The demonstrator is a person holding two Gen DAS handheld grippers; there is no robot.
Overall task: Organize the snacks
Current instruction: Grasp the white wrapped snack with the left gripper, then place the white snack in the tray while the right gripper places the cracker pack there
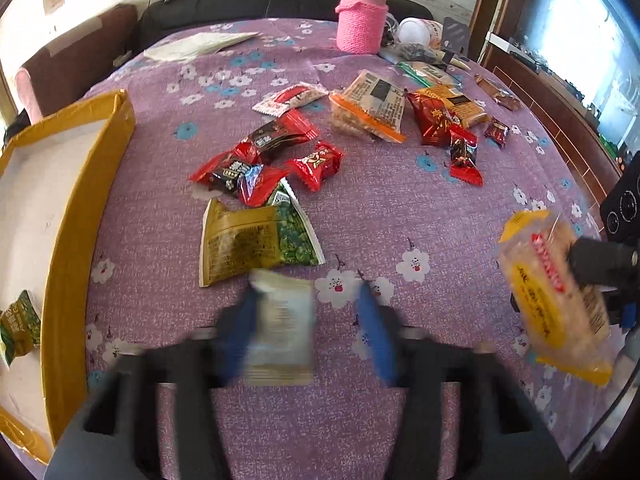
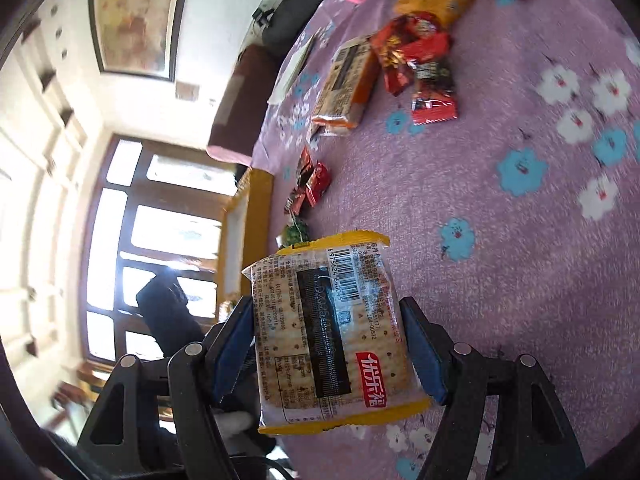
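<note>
My left gripper (image 1: 308, 320) points down at the purple flowered cloth (image 1: 400, 220). Its blue fingers are blurred and stand apart. A pale snack packet (image 1: 280, 328) lies between them against the left finger, with a gap to the right finger. Just beyond lie a green-and-gold pea packet (image 1: 256, 240) and several red candies (image 1: 272, 160). My right gripper (image 2: 328, 344) is shut on a yellow-edged cracker pack (image 2: 332, 340), pads pressing on both its sides, lifted above the cloth. In the left wrist view that cracker pack (image 1: 556, 296) hangs at the right edge.
A yellow-walled box (image 1: 80, 208) stands at the left with a green packet (image 1: 20, 328) inside. More packets (image 1: 372, 108) and red candies (image 1: 464, 152) lie toward the back right. A pink knitted bottle (image 1: 362, 16) stands at the far edge by a dark sofa.
</note>
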